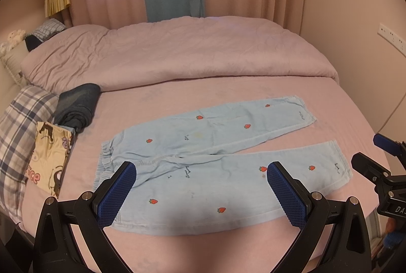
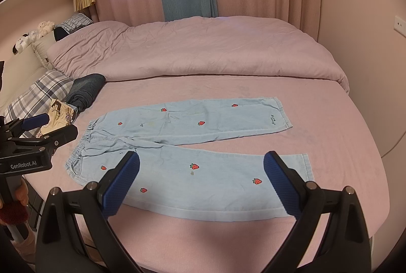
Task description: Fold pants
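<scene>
We have the pants [image 1: 218, 159] spread flat on the pink bed sheet [image 1: 342, 100], waistband to the left and the two legs fanned out to the right in a narrow V. Laid open like this, every edge is reachable and one leg can be brought over the other, which we judge to be the first fold, not yet begun. The near leg lies along the near edge of the bed, just ahead of both tools.

Our left gripper [image 1: 201, 171] hovers above the near leg, jaws spread wide and holding nothing; its view looks down and forward over the seat and thigh of the pants. Our right gripper [image 2: 201, 162] hangs over the same leg further right — equally released, empty, pointed toward the far side of the bed. Neither touches the cloth.

A rolled quilt [image 1: 177, 52] lies across the far half, well apart from the pants; a dark garment [image 1: 78, 103] and a plaid pillow [image 1: 20, 126] sit at the left.
</scene>
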A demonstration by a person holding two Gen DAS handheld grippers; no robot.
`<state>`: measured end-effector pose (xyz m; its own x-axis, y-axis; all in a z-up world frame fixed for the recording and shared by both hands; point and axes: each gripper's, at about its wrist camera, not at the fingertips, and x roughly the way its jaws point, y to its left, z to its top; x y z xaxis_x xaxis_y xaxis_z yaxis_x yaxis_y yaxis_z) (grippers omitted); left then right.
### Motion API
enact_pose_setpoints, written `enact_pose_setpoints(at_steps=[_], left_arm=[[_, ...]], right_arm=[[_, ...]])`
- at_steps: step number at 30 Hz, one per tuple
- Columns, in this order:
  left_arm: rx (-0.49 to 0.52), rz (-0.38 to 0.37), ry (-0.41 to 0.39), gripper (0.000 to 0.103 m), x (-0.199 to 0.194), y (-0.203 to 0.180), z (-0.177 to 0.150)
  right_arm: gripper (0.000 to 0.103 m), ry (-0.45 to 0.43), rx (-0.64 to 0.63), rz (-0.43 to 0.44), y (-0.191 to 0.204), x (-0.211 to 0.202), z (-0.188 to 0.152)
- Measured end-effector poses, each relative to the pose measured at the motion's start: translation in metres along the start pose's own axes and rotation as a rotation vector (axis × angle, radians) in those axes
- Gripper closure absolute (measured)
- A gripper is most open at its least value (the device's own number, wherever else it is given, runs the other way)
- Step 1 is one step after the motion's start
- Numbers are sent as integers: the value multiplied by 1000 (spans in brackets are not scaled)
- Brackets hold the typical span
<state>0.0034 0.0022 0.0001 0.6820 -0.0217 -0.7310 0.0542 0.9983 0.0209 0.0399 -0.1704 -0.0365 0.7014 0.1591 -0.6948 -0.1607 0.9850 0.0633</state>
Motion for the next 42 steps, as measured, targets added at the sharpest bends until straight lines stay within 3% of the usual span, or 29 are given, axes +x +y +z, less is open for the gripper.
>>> enact_pose_setpoints(at_steps=[5, 8, 13, 16, 22, 30, 36, 39, 42], left_arm=[[-5, -54, 19, 0, 17, 7, 0], [-43, -107, 44, 0, 44, 23, -5], [-94, -96, 166, 0, 113, 63, -15], [-101, -63, 200, 0, 148, 95, -17], [-132, 3, 169, 1, 205, 180, 1], [-196, -64, 297, 1, 271, 264, 12], [-217, -166, 385, 6, 292, 282, 2], [-164, -144, 437, 20, 302, 277, -2], [-120, -117, 464, 23, 308, 270, -5]], right_arm=[[5, 15, -1, 9, 2, 5, -2], [4, 49, 0, 61, 1, 25, -1], [6, 154, 23, 143, -1, 80, -6], [8, 209, -9, 150, 5, 118, -6], [14, 281, -208, 95, 34, 211, 14], [27, 322, -501, 124, 79, 333, 63], [28, 357, -547, 142, 84, 395, 101], [32, 429, -517, 157, 76, 421, 106], [37, 512, -520, 163, 75, 442, 92]])
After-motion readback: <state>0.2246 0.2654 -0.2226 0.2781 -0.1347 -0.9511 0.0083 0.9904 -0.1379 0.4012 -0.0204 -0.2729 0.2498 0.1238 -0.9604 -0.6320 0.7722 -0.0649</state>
